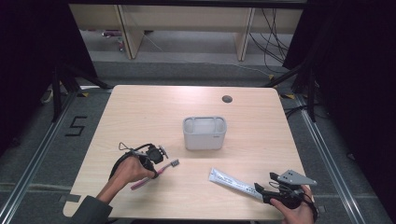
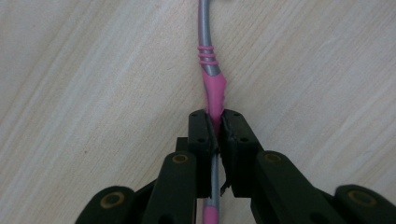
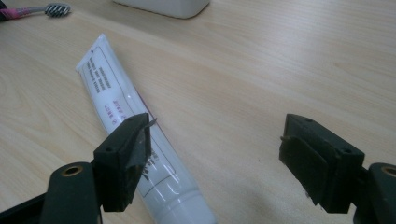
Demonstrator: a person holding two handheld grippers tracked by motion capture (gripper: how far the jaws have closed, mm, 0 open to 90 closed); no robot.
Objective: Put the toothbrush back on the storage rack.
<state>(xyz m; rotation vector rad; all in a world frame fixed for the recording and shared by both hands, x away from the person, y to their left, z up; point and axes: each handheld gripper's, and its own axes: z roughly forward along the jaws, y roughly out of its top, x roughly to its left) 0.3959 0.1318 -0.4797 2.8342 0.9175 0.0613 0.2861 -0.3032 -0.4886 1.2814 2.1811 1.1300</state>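
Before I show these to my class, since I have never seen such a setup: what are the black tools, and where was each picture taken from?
A person holds a two-jaw tool in each hand. One picture looks down on the wooden table; the other two come from cameras riding on each tool. The left hand-held gripper is clamped on a pink and grey toothbrush. The right hand-held gripper is open, one jaw over a white toothpaste tube. A white holder stands mid-table.

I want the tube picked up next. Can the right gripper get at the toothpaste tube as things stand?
Probably yes: the right gripper is open, one of its fingers already over the toothpaste tube, which lies flat on the table with nothing between.
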